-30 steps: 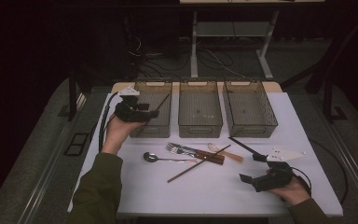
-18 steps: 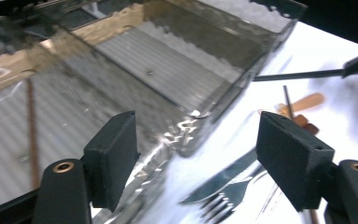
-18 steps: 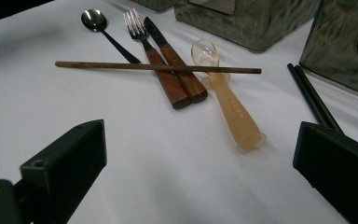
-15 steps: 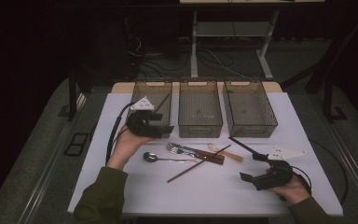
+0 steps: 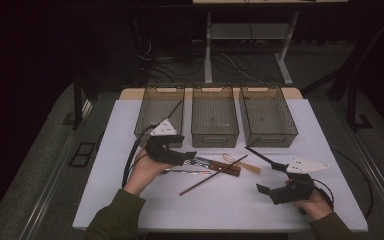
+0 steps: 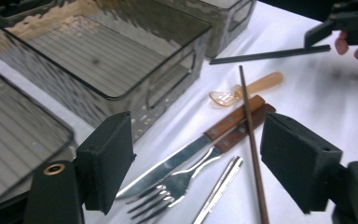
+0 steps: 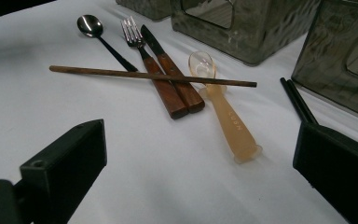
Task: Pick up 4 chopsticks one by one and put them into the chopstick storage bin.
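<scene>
A heap of cutlery lies mid-table: a fork [image 6: 168, 189] and a knife [image 6: 191, 150] with wooden handles, a brown chopstick [image 5: 212, 176] across them, a clear amber spoon [image 7: 228, 121] and a black-handled metal spoon [image 7: 89, 25]. Black chopsticks [image 5: 261, 156] lie to the right. My left gripper [image 5: 187, 156] is open, low over the fork and knife; in the left gripper view [image 6: 203, 172] they lie between its jaws. My right gripper [image 5: 269, 181] rests open at the front right, facing the heap [image 7: 200, 182], with nothing held.
Three clear bins [image 5: 160, 112] [image 5: 214, 114] [image 5: 267, 115] stand in a row at the back of the white table [image 5: 130, 190]. A chopstick [image 5: 175, 109] leans in the left bin. The other hand and gripper [image 6: 349, 18] show far off in the left gripper view.
My left gripper has come from the left bin down and rightward to the fork and knife. The right gripper has hardly moved.
</scene>
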